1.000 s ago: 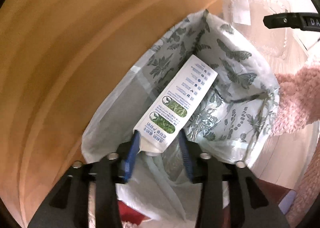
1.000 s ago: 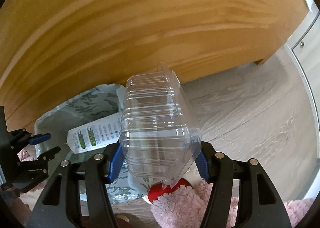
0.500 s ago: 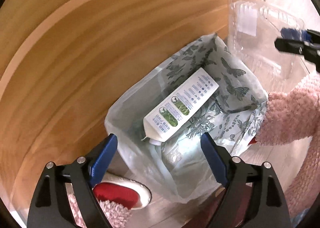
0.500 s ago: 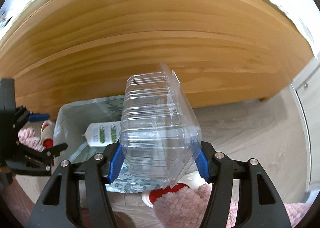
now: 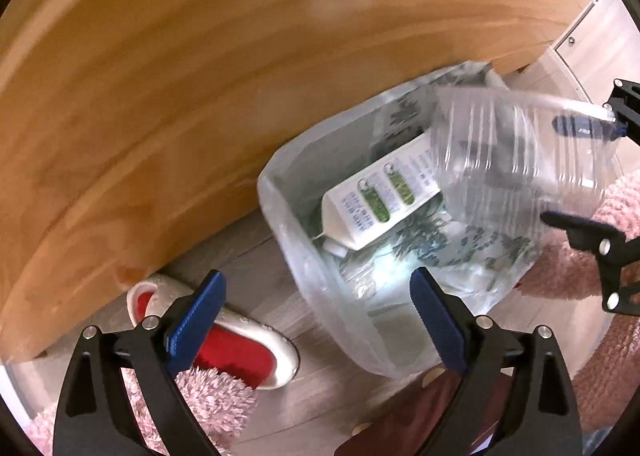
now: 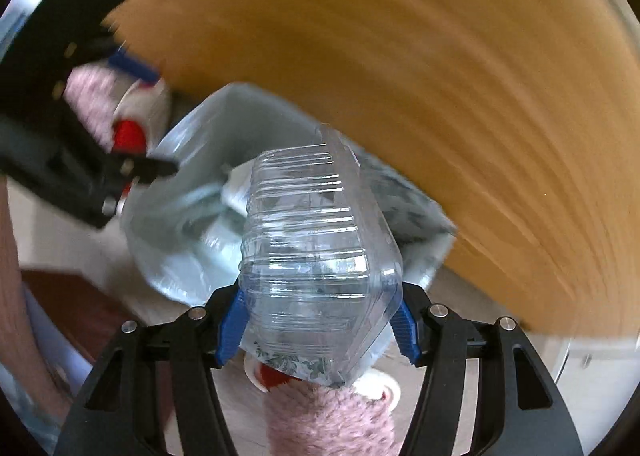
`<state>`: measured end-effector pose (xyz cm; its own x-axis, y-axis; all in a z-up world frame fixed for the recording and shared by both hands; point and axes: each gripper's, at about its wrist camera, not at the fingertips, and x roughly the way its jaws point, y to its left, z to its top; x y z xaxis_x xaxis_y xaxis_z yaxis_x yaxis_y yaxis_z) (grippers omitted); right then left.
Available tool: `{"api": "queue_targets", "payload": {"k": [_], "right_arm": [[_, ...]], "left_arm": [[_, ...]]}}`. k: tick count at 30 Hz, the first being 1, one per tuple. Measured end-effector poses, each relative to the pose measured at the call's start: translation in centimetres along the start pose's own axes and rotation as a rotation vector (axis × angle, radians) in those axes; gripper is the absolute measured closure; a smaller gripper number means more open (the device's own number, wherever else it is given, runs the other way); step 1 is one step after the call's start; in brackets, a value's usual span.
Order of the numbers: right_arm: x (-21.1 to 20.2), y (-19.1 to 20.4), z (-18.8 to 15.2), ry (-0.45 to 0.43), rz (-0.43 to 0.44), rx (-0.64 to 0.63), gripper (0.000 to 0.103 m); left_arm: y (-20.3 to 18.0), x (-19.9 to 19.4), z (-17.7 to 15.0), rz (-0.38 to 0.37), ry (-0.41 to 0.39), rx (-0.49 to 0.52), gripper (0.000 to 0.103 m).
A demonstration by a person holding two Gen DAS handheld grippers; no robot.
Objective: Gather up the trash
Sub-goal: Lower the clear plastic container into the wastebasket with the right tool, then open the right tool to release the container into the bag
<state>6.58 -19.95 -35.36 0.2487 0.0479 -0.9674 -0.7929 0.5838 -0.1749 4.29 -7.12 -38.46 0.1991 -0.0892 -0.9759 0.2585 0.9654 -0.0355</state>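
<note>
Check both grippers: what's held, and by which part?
Right gripper: shut on the clear plastic clamshell container, jaws on its two opposite side walls at the near end. Left gripper: open, holding nothing.

We see the trash bag (image 5: 352,320) standing on the floor (image 5: 256,264) just before the wooden panel (image 5: 200,75). In the bag lies a carton (image 5: 376,203), tilted. Above the bag's right side hangs the clear container (image 5: 516,159), between the fingers of our right gripper (image 6: 318,326). Left of the bag lies a slipper (image 5: 236,344), behind our left gripper (image 5: 316,320).
</note>
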Motion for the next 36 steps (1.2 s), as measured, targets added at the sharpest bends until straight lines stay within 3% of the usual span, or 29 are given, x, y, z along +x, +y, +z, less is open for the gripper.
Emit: {"api": "queue_targets", "payload": {"k": [7,19,30,36], "right_arm": [[4.5,2.6,2.0,0.108,0.113,-0.279,0.044],[9.1,6.4,3.1,0.218,0.228,-0.619,0.044],[13.8,7.6,3.6,0.261,0.255,-0.670,0.044],[14.8,7.5,3.8,0.244,0.312,-0.593,0.042]], "left_arm": [[1.7,1.4,0.3,0.016,0.053,-0.044,0.012],[3.7,3.5,0.3,0.071,0.158,-0.087,0.012],[5.1,4.0,0.4,0.081,0.194,-0.123,0.012],[5.5,4.2,0.4,0.092,0.204,-0.132,0.012]]}}
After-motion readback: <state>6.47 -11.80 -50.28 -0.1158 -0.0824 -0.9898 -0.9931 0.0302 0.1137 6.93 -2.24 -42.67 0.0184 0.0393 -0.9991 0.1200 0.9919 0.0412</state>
